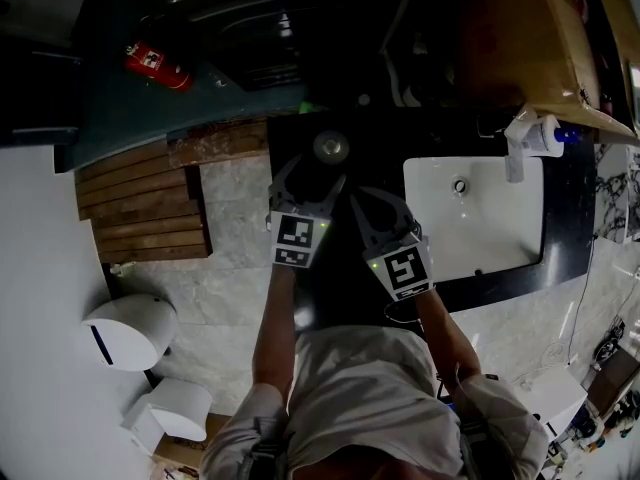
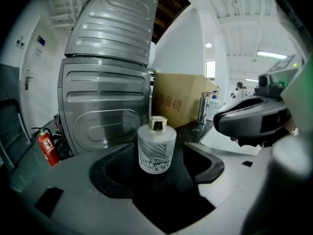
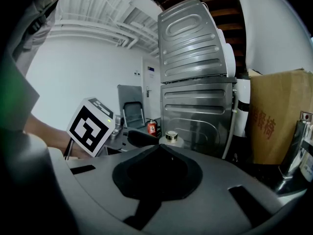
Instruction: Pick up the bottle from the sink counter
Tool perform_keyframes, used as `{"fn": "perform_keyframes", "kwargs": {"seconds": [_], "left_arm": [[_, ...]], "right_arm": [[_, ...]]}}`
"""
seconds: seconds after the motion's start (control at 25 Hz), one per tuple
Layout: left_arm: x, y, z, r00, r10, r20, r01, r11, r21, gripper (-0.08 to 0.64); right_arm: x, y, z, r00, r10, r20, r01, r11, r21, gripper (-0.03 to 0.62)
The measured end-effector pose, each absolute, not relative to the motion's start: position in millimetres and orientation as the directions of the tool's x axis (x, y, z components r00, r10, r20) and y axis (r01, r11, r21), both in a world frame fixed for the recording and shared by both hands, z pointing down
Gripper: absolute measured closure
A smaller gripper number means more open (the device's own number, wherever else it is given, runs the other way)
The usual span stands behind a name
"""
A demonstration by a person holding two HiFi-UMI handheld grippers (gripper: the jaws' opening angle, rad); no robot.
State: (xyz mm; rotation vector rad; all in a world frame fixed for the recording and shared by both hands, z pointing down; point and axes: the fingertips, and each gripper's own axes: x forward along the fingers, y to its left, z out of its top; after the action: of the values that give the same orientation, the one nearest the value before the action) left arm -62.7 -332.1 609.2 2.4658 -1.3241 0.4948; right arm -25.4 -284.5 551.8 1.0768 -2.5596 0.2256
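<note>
A small frosted glass bottle (image 2: 156, 148) with a gold cap stands upright on the black sink counter (image 1: 345, 268). In the head view the bottle (image 1: 330, 148) shows from above, left of the basin. My left gripper (image 2: 159, 174) is open, with a dark pad on either side of the bottle and a gap showing on both sides. In the head view the left gripper (image 1: 312, 176) sits just short of the bottle. My right gripper (image 3: 159, 148) is shut and empty, held beside the left one, right gripper (image 1: 362, 206). The bottle's cap (image 3: 171, 136) peeks over its closed jaws.
A white sink basin (image 1: 480, 218) lies right of the grippers, with a chrome tap (image 2: 203, 109) behind it. A cardboard box (image 2: 181, 102) and a ribbed metal cabinet (image 2: 107, 92) stand behind the bottle. A red fire extinguisher (image 1: 158, 65) is far left, and a white pump bottle (image 1: 535, 138) sits by the basin.
</note>
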Motion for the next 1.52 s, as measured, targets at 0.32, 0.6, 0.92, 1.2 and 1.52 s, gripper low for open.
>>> {"fn": "perform_keyframes", "kwargs": {"seconds": [0.32,0.6,0.92,1.2,1.52], "left_arm": [[-57.0,-344.0,613.5,0.527,-0.73,0.435,-0.834,-0.544,0.096,0.244],[-52.1,-352.8,616.8,0.536,-0.721,0.44,-0.826,-0.557,0.093,0.24],[-45.4,-360.8,620.5,0.543,-0.713,0.443,-0.819,-0.566,0.093,0.239],[-45.4,-366.8,624.7,0.53,-0.719,0.449,-0.826,-0.558,0.082,0.241],[-45.1,-366.4,624.7,0.532,-0.721,0.444,-0.825,-0.559,0.08,0.241]], "right_arm": [[-25.1,-286.1,554.7,-0.646,-0.659,0.385,-0.718,0.696,-0.013,0.598],[-24.6,-288.3,555.7,-0.642,-0.662,0.387,-0.722,0.692,-0.015,0.598],[-21.7,-289.2,556.1,-0.637,-0.665,0.39,-0.726,0.688,-0.011,0.598],[-20.5,-289.4,557.4,-0.632,-0.667,0.394,-0.73,0.683,-0.014,0.598],[-20.1,-288.7,557.3,-0.63,-0.669,0.394,-0.732,0.682,-0.013,0.598]]}}
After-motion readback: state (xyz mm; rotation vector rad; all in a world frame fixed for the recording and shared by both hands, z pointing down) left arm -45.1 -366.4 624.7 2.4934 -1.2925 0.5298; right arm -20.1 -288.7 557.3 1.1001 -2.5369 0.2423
